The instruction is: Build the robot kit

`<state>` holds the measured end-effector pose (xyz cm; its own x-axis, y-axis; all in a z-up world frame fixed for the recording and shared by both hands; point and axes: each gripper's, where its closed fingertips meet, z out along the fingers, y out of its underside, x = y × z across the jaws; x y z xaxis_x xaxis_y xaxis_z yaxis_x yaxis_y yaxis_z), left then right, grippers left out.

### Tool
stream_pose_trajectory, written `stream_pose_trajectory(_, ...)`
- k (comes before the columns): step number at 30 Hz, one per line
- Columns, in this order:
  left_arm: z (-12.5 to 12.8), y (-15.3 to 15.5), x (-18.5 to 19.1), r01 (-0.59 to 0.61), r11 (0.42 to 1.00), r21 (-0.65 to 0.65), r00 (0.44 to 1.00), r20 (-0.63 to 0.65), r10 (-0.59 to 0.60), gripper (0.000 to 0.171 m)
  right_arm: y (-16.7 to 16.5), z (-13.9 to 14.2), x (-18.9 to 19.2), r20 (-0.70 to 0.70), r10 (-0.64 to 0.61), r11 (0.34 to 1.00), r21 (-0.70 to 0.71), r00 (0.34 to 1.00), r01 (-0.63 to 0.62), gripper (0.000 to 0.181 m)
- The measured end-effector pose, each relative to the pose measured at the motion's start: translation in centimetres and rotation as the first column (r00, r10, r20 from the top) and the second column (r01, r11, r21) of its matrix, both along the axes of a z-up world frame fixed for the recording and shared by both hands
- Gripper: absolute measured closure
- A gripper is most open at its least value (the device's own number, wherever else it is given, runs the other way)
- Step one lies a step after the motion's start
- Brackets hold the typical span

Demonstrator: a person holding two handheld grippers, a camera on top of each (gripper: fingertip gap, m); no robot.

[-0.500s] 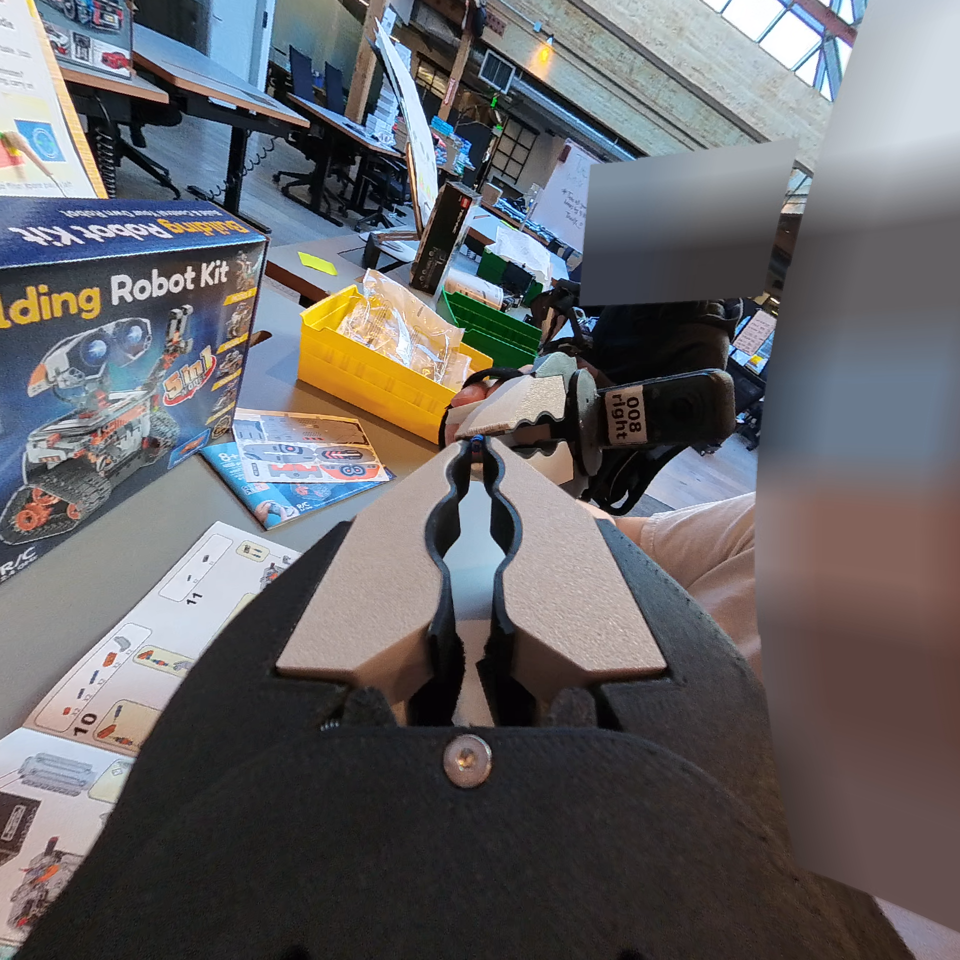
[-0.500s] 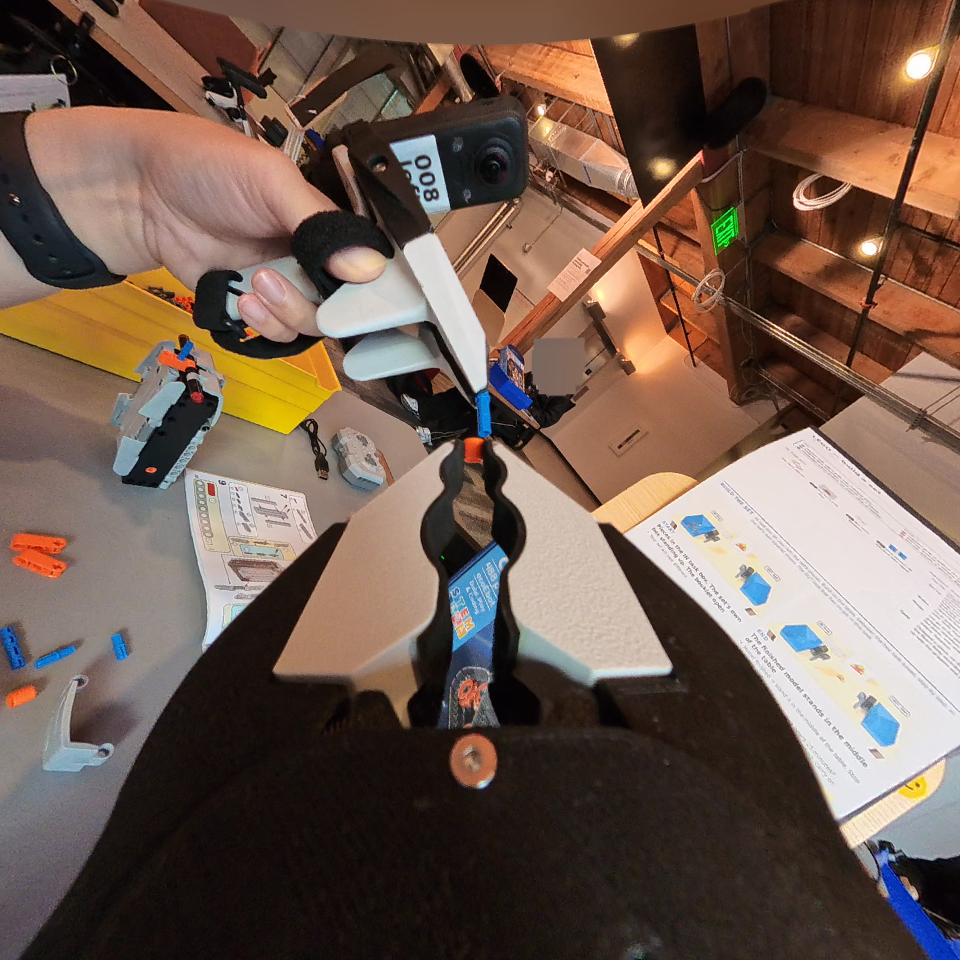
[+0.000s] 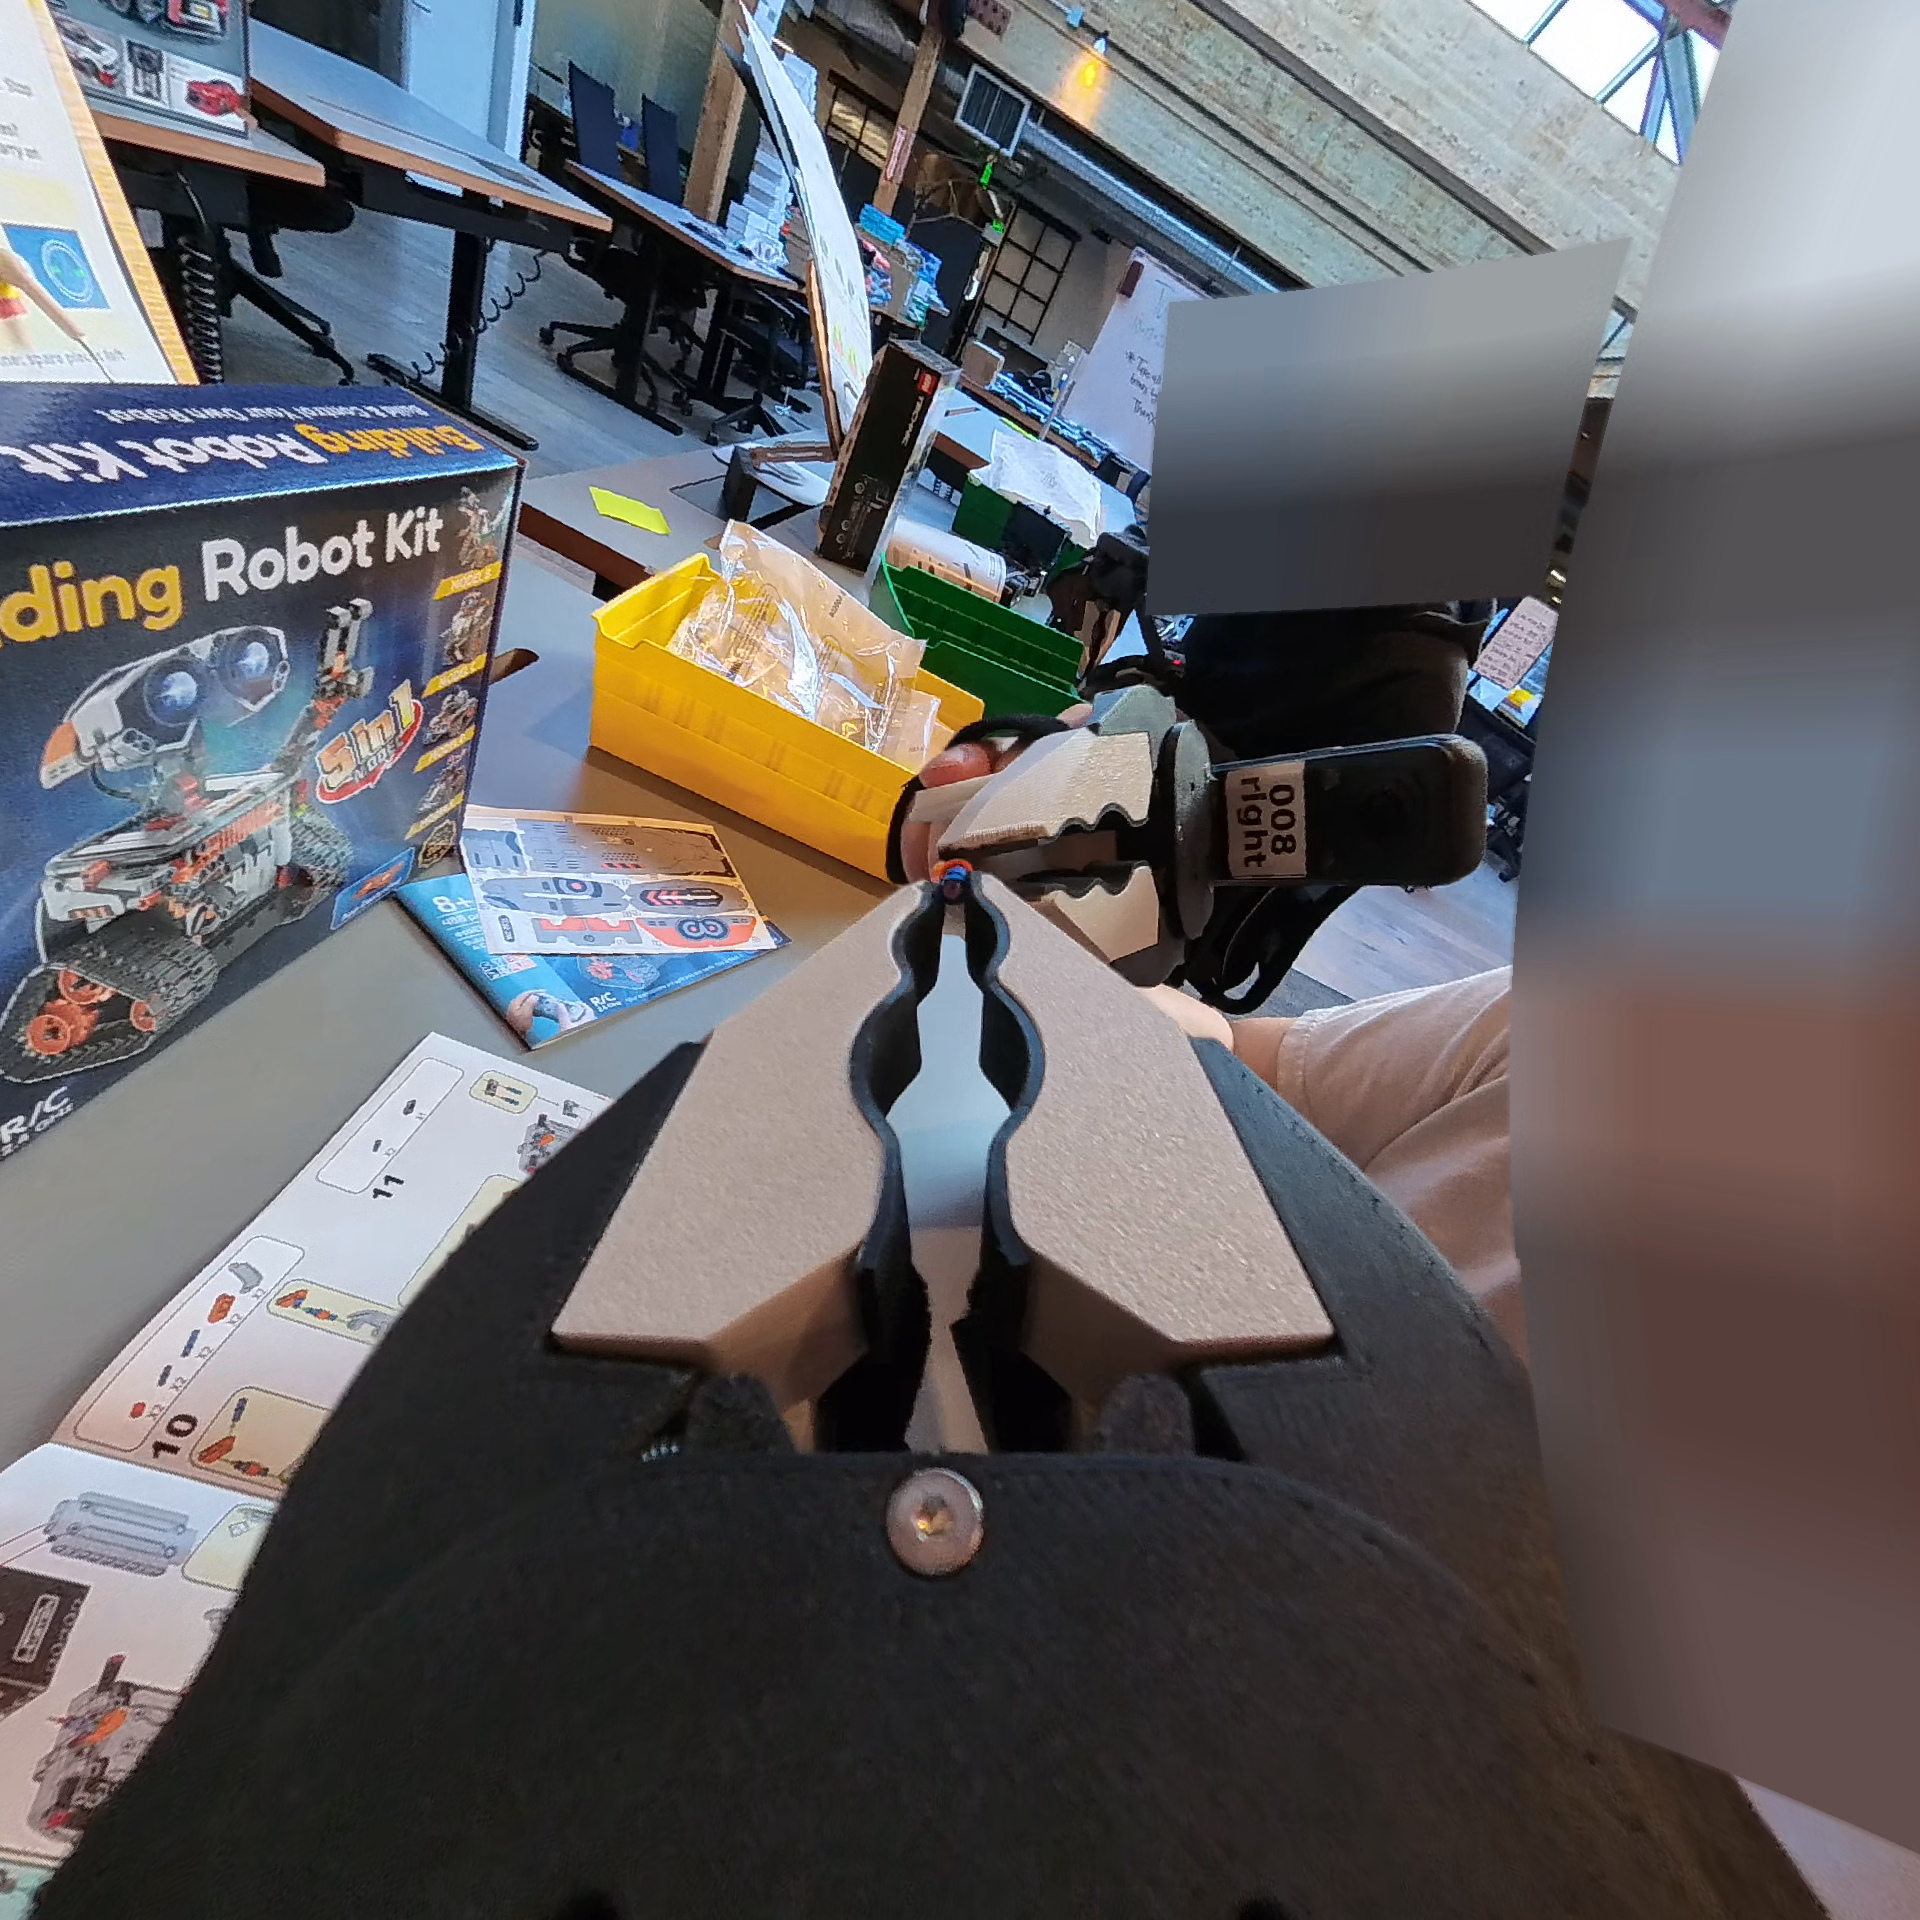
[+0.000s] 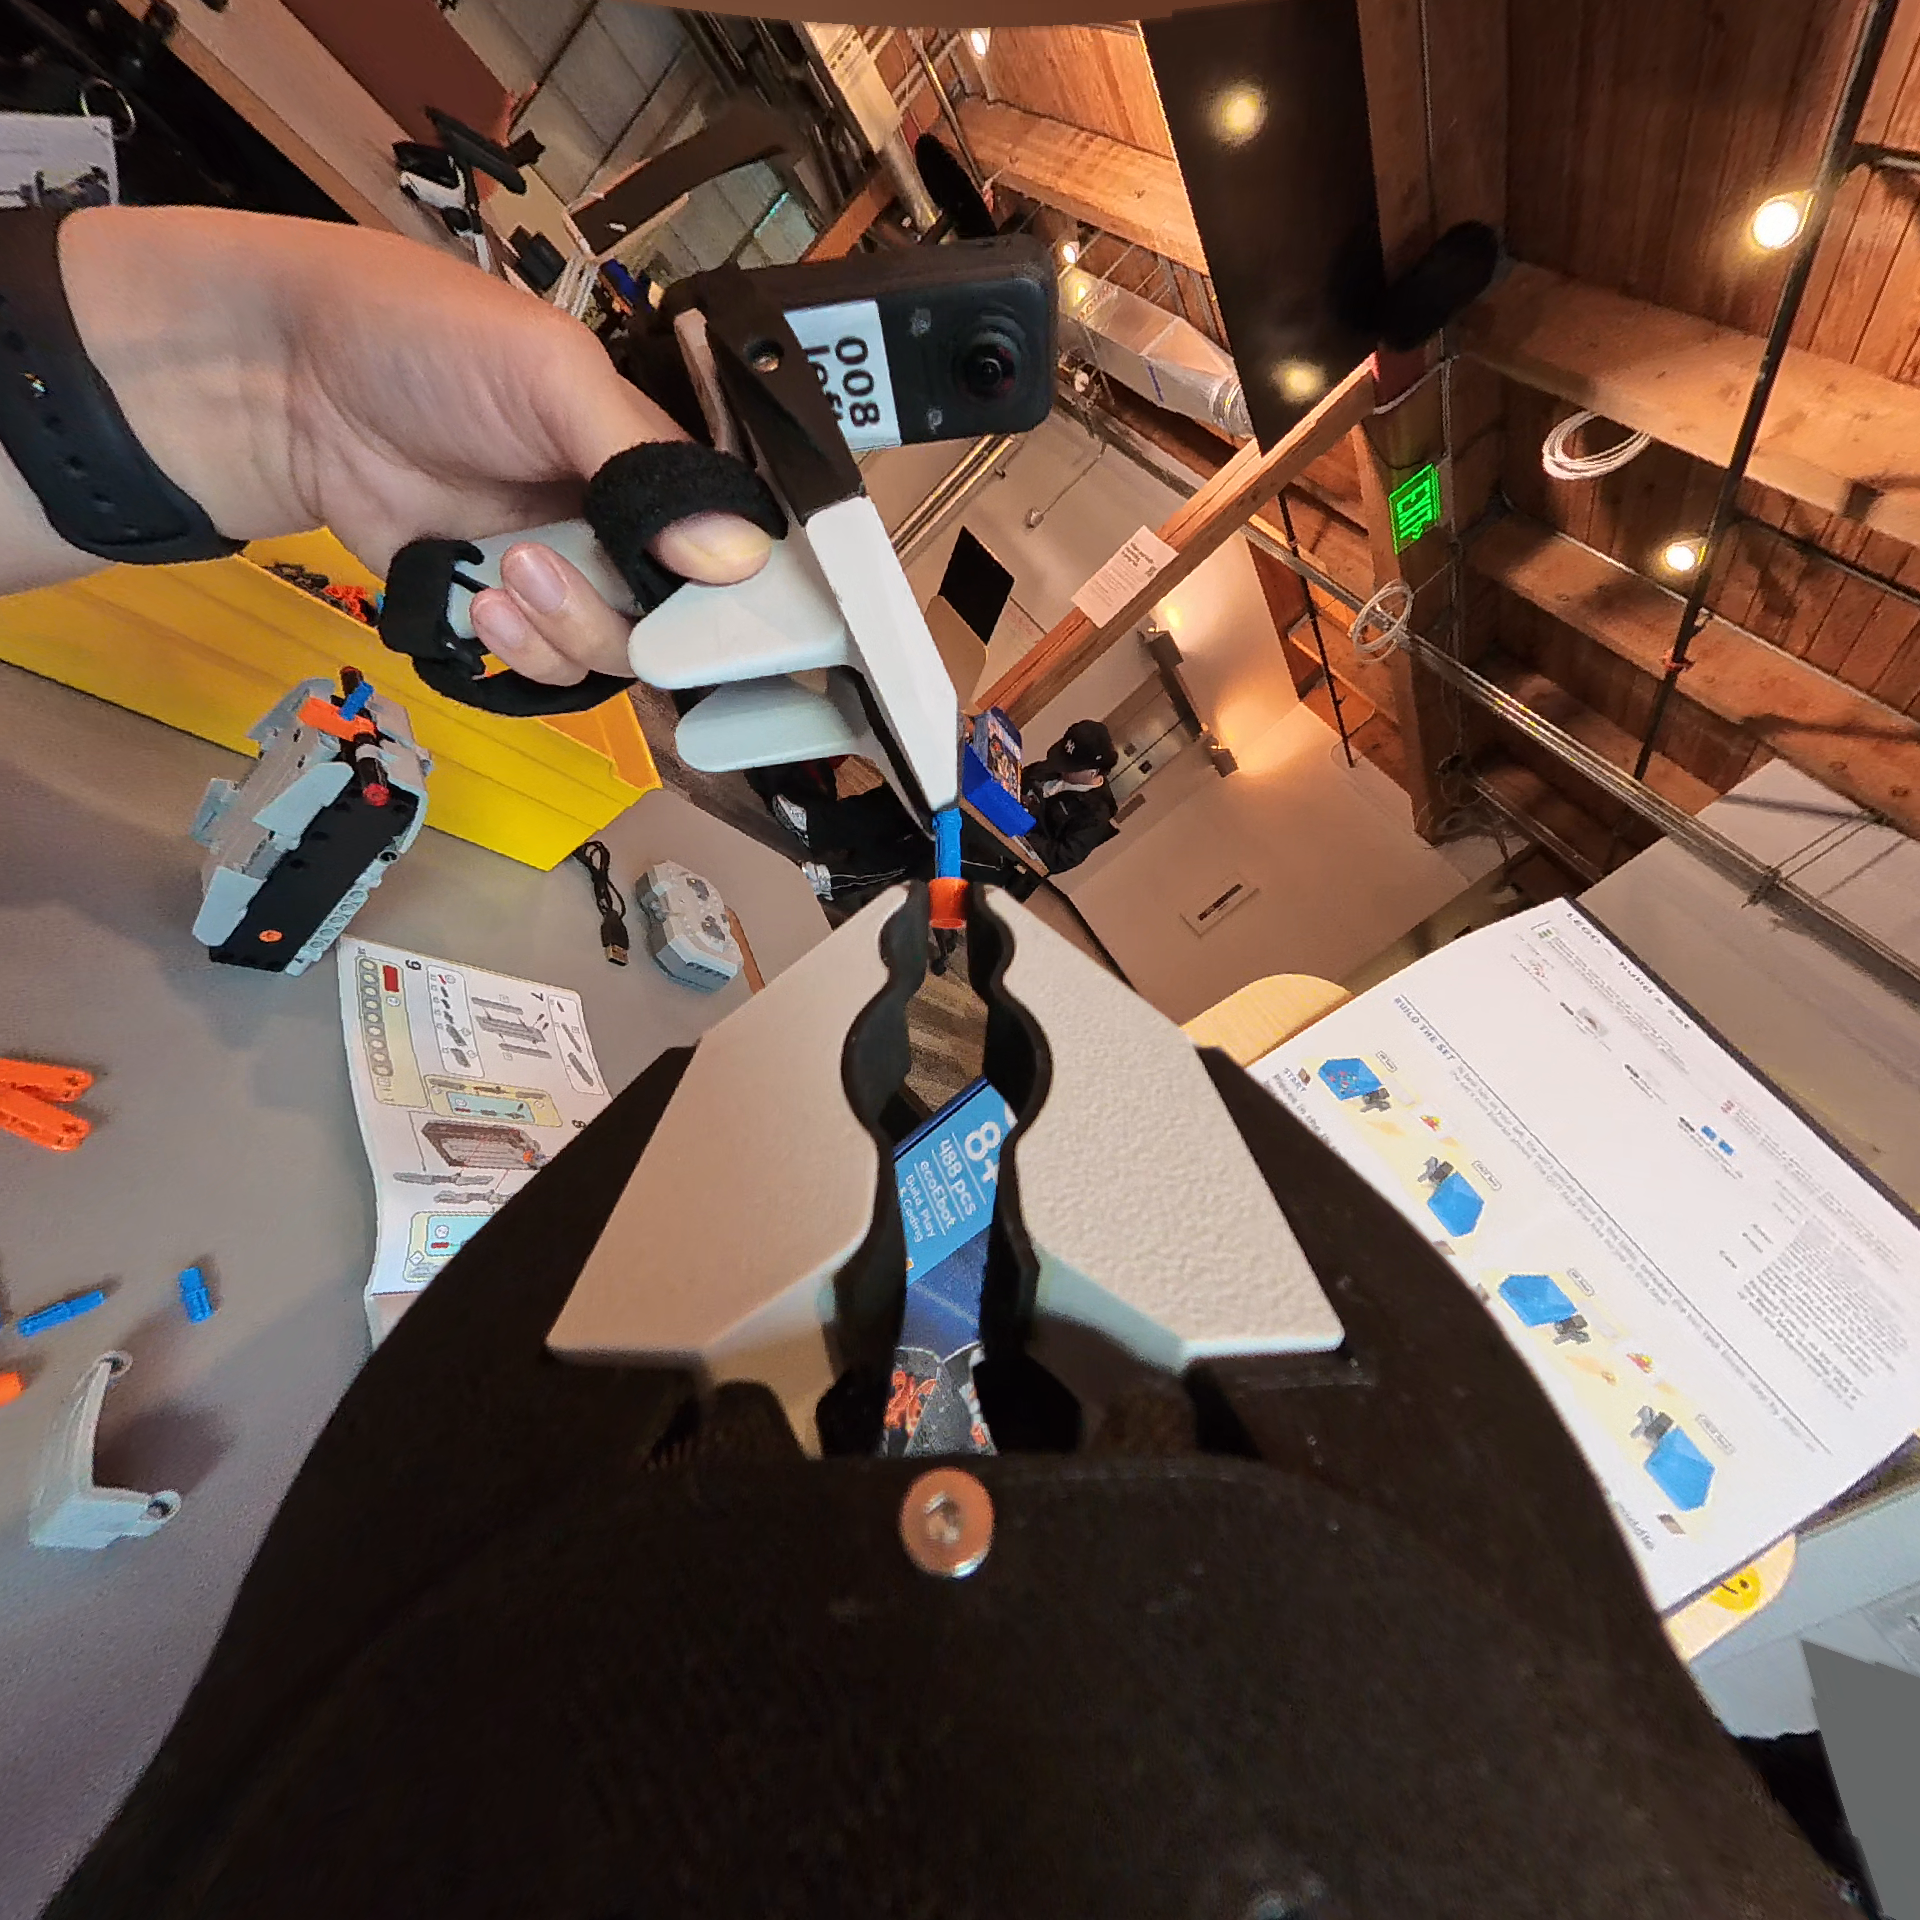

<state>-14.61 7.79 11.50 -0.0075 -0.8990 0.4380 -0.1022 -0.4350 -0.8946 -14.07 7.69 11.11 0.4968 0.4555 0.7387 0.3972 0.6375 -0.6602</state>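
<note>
A small orange plastic connector (image 4: 948,902) is pinched in the right tongs (image 4: 945,906), meeting end-to-end a short blue plastic pin (image 4: 947,837) nipped by the left tongs (image 3: 951,883), both raised above the grey table (image 4: 260,1091). Left of the connector sit a yellow plastic bin (image 4: 312,665) and a grey-and-black brick assembly (image 4: 312,821). Slight misalignment could likely pop the pin free.

Premises: an open-plan workshop or maker space in a converted industrial building. Evidence: exposed timber ceiling beams (image 4: 1683,384) at upper right, rows of dark-legged work desks (image 3: 436,156) with office chairs at upper left, yellow plastic parts bin (image 3: 748,727) and green plastic bin (image 3: 987,634) on the grey surface (image 3: 260,1122).
</note>
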Motion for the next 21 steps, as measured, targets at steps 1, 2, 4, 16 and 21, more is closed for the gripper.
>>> stream_pose_trajectory(1,0.0,-0.1,0.1,0.004,1.000,0.003,1.000,-0.002,-0.004,0.169,-0.1,0.1,0.1,0.003,-0.005,1.000,0.007,1.000,0.005,0.176)
stream_pose_trajectory(2,-0.1,-0.1,0.1,0.002,1.000,0.005,1.000,-0.006,-0.002,0.169,-0.1,0.1,0.1,0.010,-0.012,1.000,0.020,1.000,0.012,0.177)
stream_pose_trajectory(4,-0.3,-0.1,0.2,-0.007,1.000,0.018,1.000,-0.025,0.007,0.169,0.1,-0.2,0.2,0.033,-0.030,0.999,0.023,0.999,0.030,0.176)
stream_pose_trajectory(16,-1.8,0.6,0.1,-0.085,0.988,0.128,0.981,-0.165,0.106,0.169,1.0,-1.6,0.0,0.143,-0.111,0.994,0.017,0.983,0.109,0.177)
stream_pose_trajectory(21,-2.3,0.7,-0.1,-0.098,0.980,0.174,0.967,-0.214,0.135,0.169,1.2,-2.3,-0.2,0.182,-0.128,0.992,0.018,0.975,0.126,0.177)
